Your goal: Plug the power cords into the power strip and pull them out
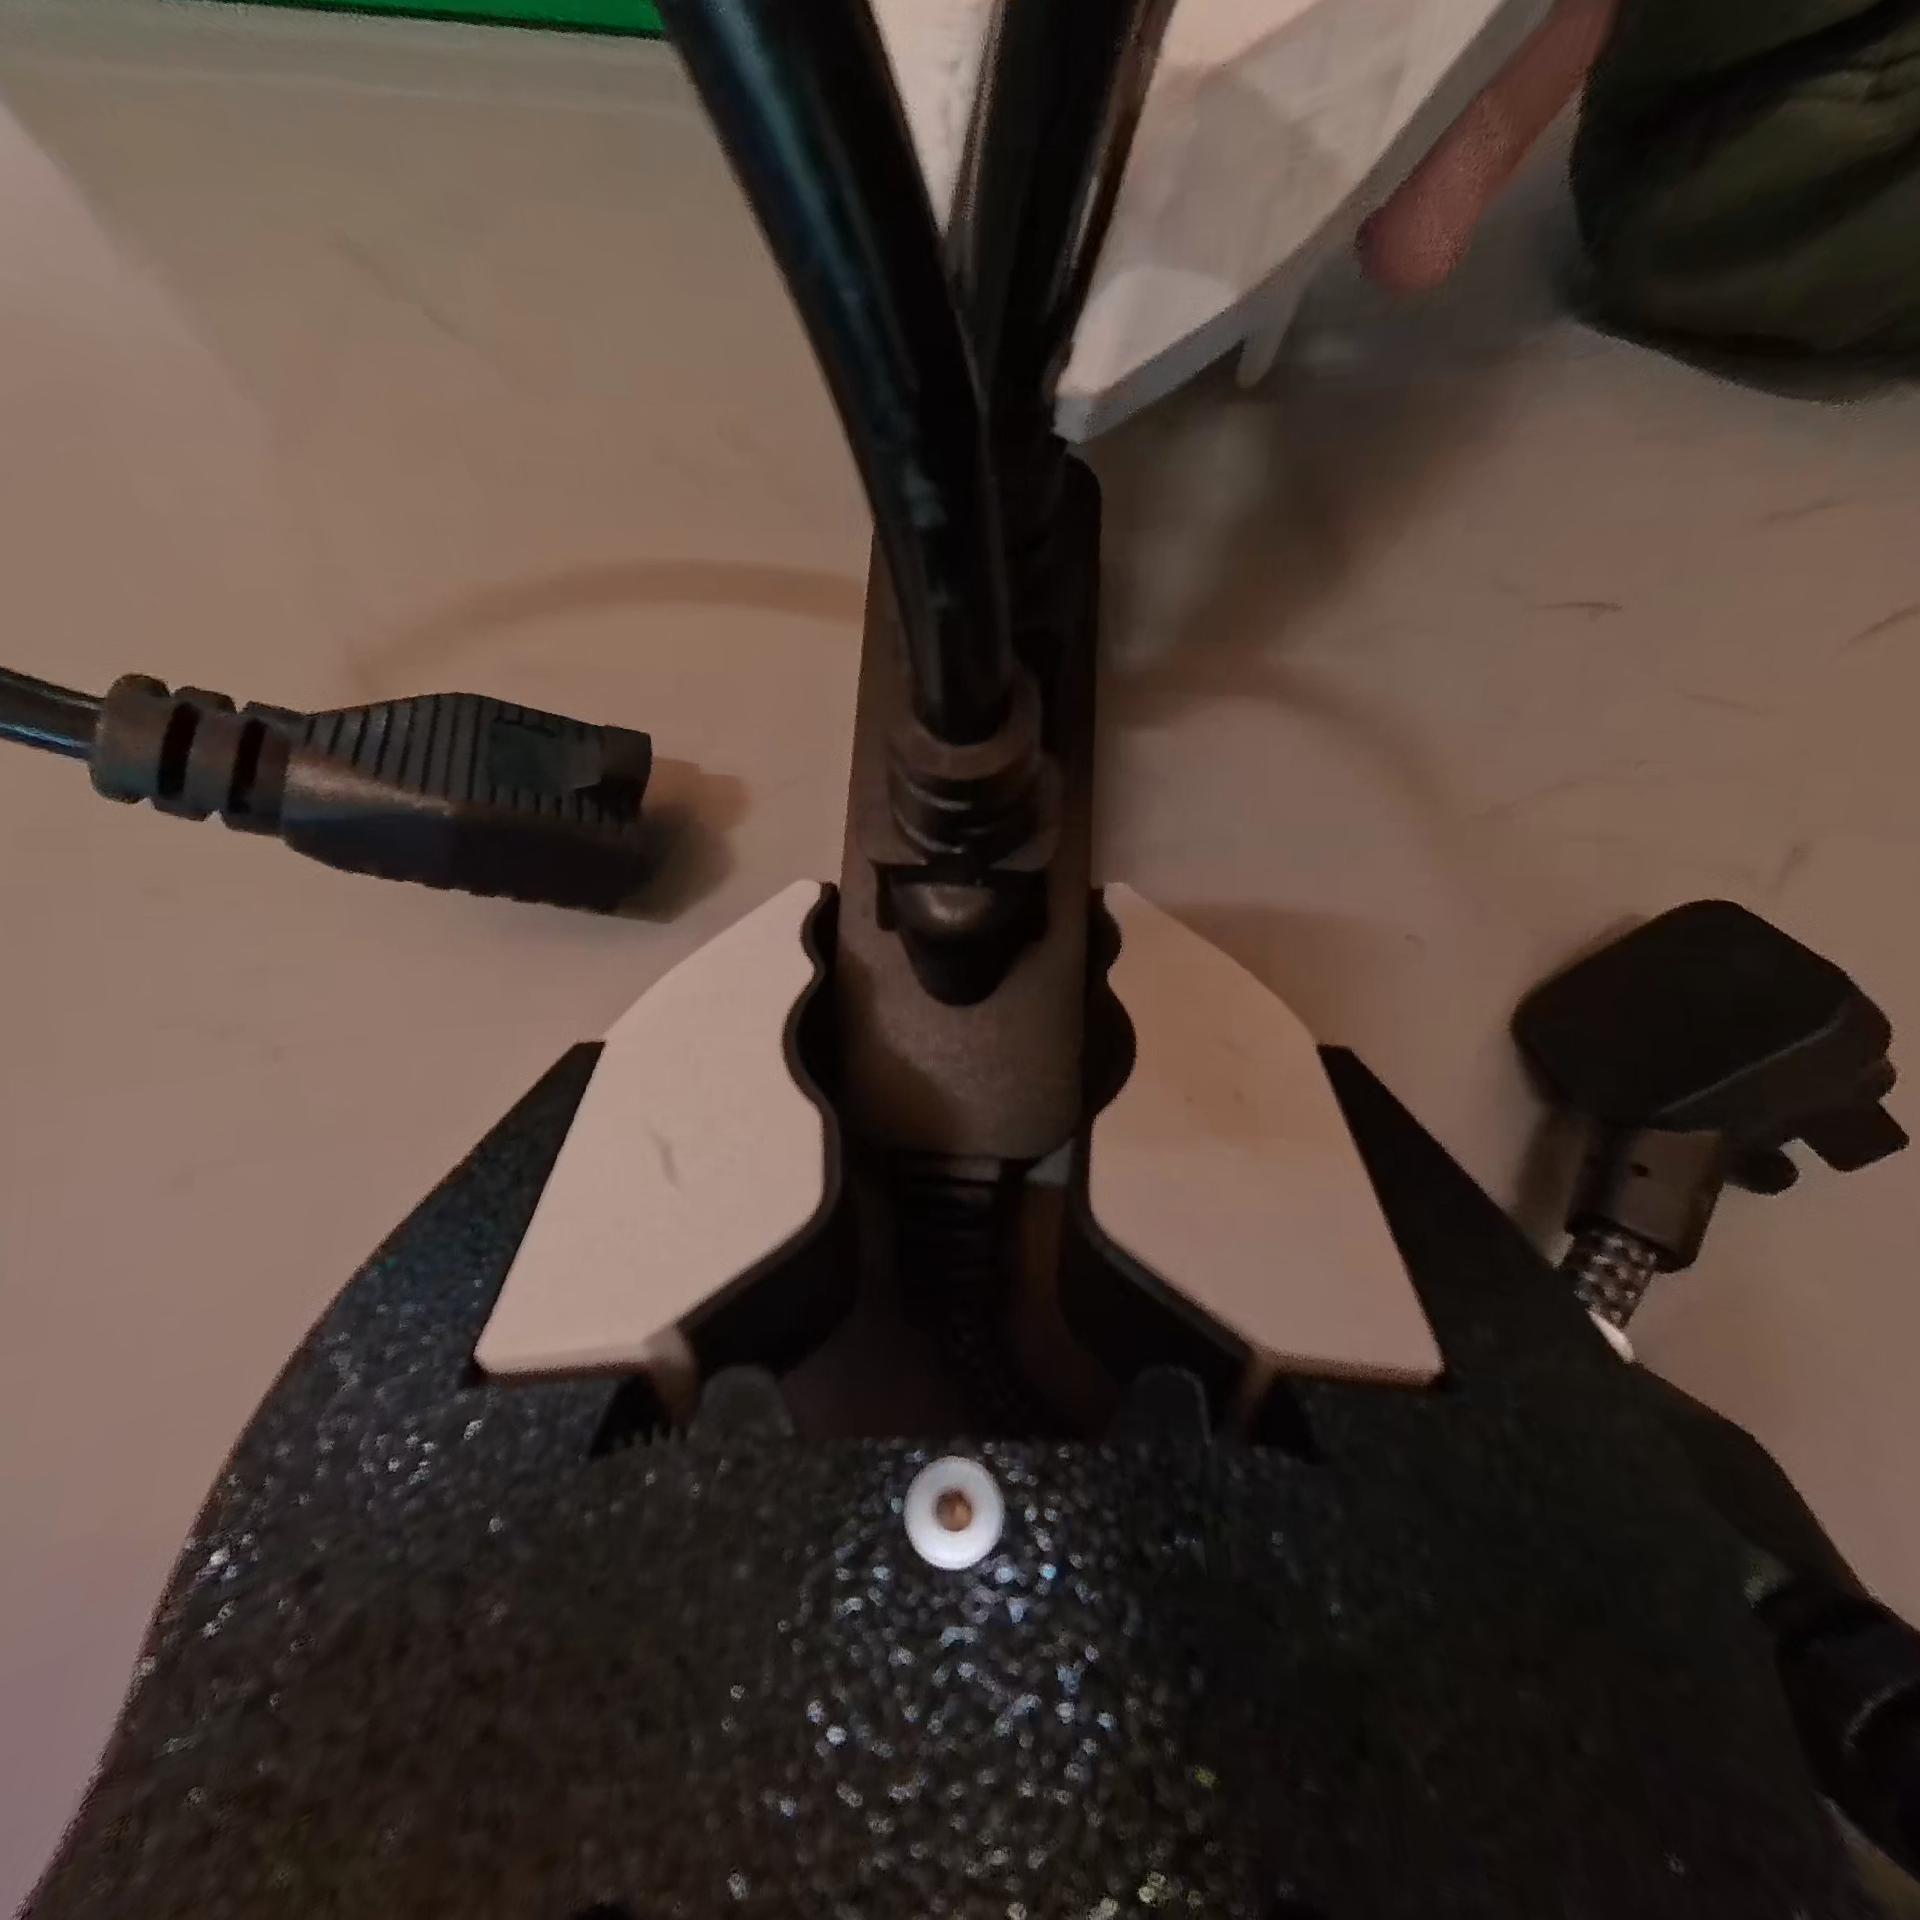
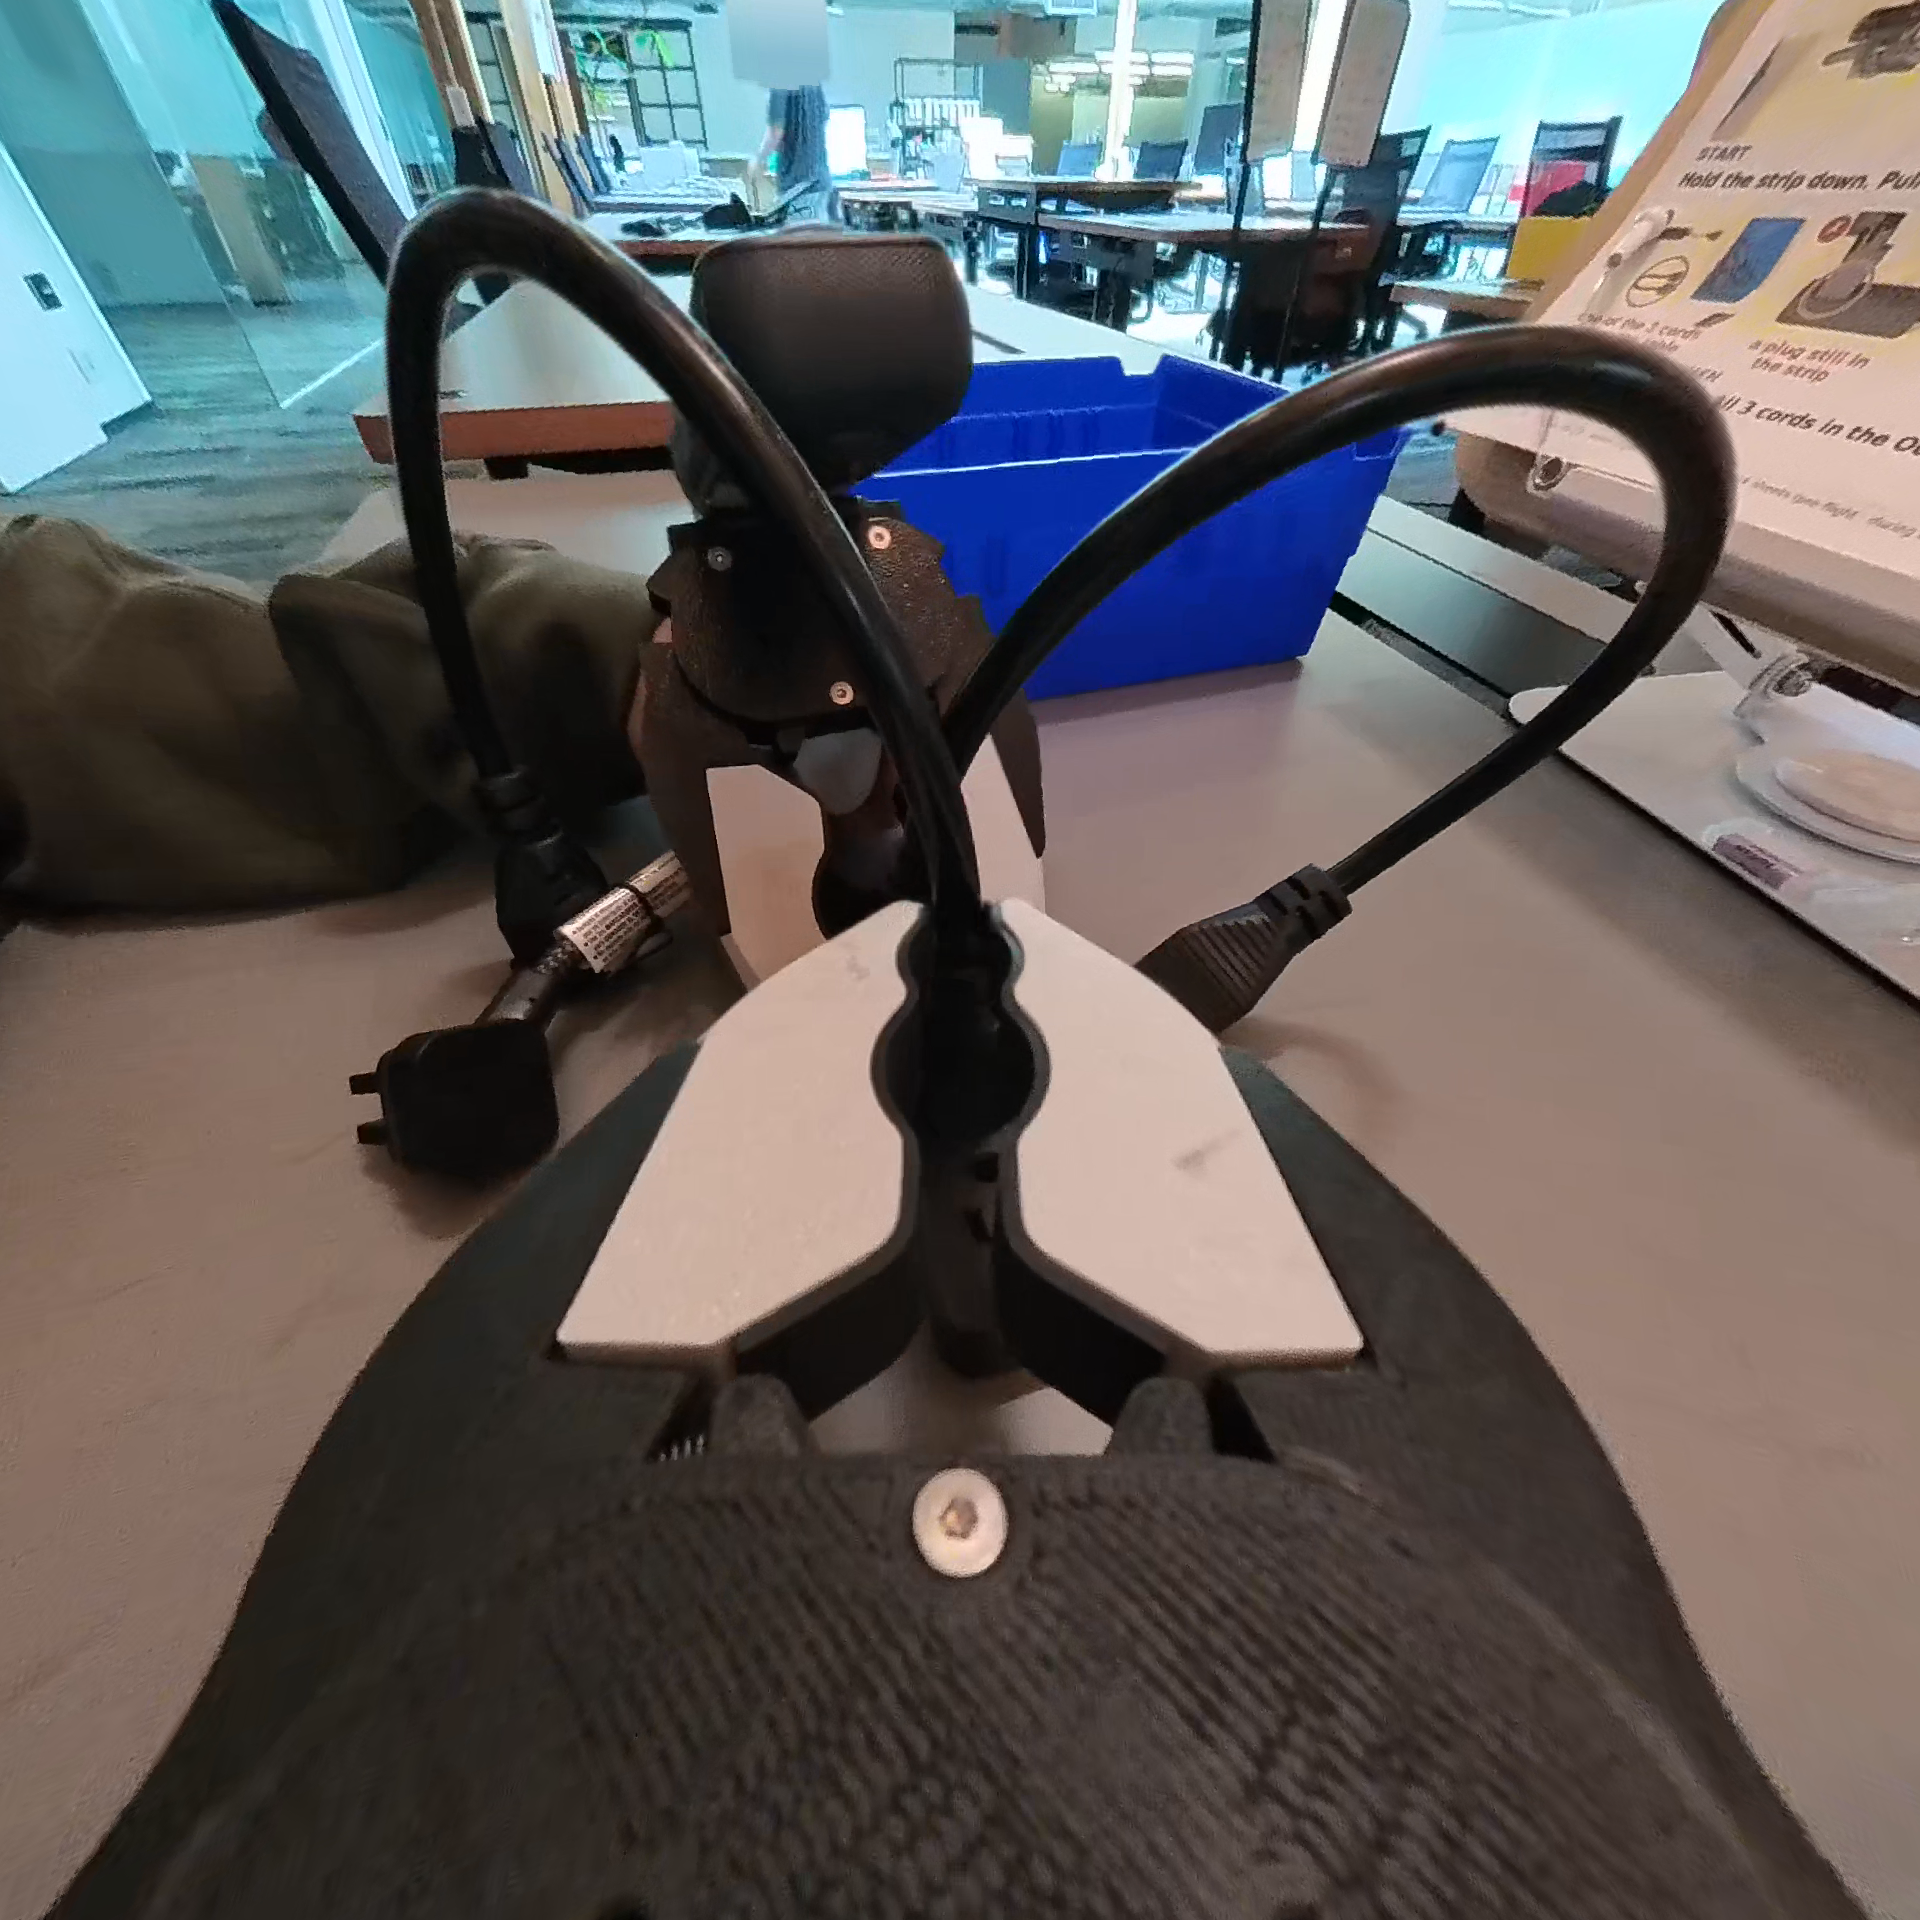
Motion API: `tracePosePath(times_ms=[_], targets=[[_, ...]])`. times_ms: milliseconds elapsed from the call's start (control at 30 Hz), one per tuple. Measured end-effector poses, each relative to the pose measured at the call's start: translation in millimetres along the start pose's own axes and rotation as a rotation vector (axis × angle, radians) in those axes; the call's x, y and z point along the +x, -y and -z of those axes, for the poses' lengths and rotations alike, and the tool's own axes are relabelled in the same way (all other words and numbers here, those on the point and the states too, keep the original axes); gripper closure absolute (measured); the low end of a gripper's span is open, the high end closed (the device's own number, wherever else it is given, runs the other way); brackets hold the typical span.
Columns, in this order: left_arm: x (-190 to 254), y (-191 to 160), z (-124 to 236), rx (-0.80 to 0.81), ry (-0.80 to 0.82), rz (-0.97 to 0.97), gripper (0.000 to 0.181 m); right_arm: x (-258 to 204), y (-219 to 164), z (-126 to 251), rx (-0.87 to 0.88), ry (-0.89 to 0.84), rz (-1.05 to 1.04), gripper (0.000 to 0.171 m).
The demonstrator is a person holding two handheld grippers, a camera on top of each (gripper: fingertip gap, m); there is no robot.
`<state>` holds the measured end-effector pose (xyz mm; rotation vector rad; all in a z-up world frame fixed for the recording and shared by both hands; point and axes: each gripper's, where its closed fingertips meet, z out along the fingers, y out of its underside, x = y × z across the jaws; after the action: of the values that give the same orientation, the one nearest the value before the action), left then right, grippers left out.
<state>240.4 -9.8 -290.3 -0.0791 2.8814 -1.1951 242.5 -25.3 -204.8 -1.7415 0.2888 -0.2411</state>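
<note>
In the left wrist view my left gripper [image 1: 961,914] is shut on a narrow dark power strip [image 1: 966,1070] and holds it on the pale table. A black plug [image 1: 961,821] sits in the strip, and black cords [image 1: 831,260] rise from it. A white finger [image 1: 1195,260] of my right gripper is just beyond. In the right wrist view my right gripper [image 2: 961,920] is shut on a black power cord [image 2: 935,1039] near its plug. The left gripper [image 2: 862,883] points down right behind it. A loose cord connector [image 1: 436,800] lies at the left.
A flat black plug [image 1: 1704,1029] on a braided cable lies on the table; it also shows in the right wrist view [image 2: 468,1101]. A second cord arcs to a connector [image 2: 1236,956]. A blue bin [image 2: 1143,540], olive cloth [image 2: 208,727] and an instruction sheet [image 2: 1766,312] stand around. The grippers' ends are close to 8 cm from one another. My left tips are roughly 6 cm from the connector [image 2: 1236,956].
</note>
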Motion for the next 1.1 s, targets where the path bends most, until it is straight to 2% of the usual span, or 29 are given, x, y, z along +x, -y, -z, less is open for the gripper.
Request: tracePosePath(times_ms=[333,567,933,1033,1100], targets=[[-2.0,-0.4,0.9,-0.001,0.02,0.003,0.136,4.9,0.1,-3.5,0.001,-0.065,0.01,0.162],[-2.4,1.4,2.8,0.016,0.066,-0.017,0.136,4.4,0.5,-4.8,0.002,-0.039,-0.011,0.162],[-3.0,-0.6,1.5,0.008,0.039,0.032,0.137,4.2,0.0,-7.0,-0.005,-0.046,0.006,0.162],[-3.1,-0.5,1.5,0.008,0.041,0.03,0.137,1.7,-0.1,-7.0,-0.005,-0.035,0.019,0.158],[-3.0,-0.4,1.4,0.008,0.039,0.029,0.137,4.0,-0.3,-6.9,-0.007,-0.049,0.01,0.162]])
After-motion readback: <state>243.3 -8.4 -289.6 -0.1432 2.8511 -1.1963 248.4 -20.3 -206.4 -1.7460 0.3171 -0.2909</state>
